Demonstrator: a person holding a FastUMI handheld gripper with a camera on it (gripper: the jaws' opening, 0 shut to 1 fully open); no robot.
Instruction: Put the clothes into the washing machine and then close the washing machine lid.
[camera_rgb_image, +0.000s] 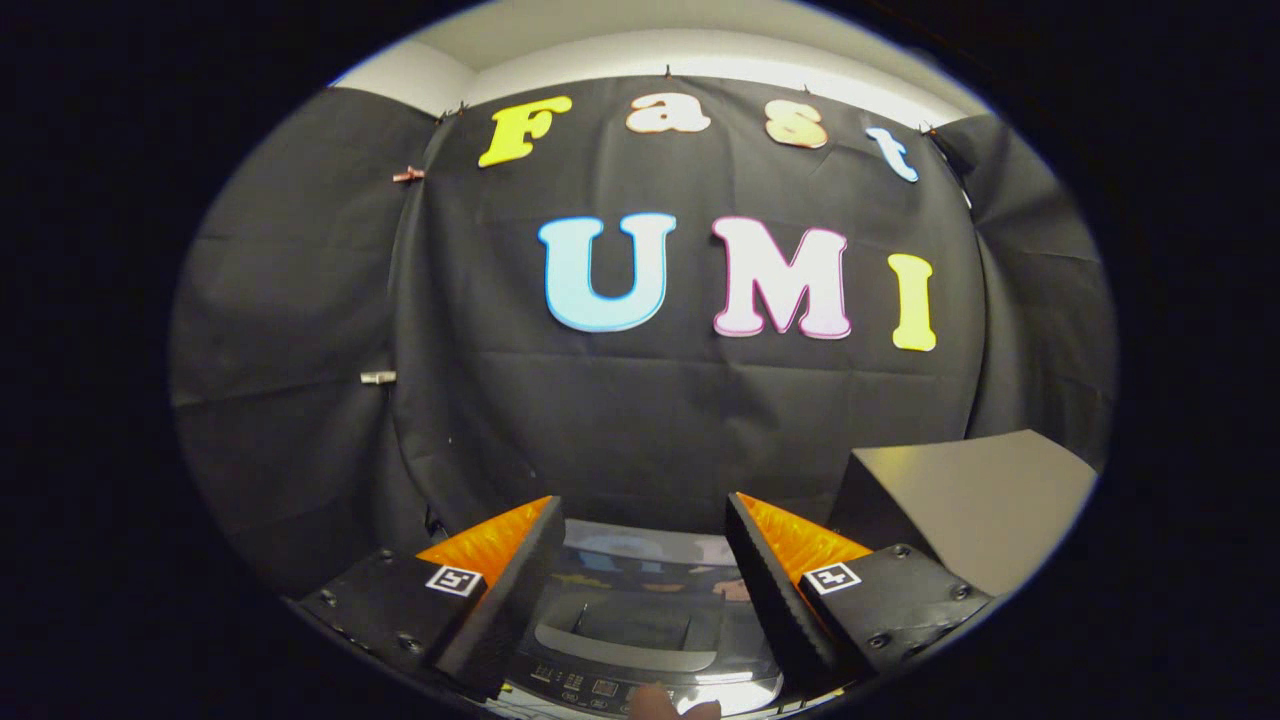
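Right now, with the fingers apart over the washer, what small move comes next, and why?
Probably tip the gripper down toward the washing machine lid. The fingers are open and hold nothing, and the glossy lid looks shut beneath them, so it likely needs lifting before clothes go in. A fingertip rests near the control panel.

We can read almost nothing here. Each finger of the gripper (645, 530) carries a small square black-and-white marker sticker on its top, lower left and lower right of the frame; these are coded patterns, not words. At the bottom centre, the washing machine (640, 640) has a control panel (600, 688) with small buttons and markings, too tiny and blurred for us to read.
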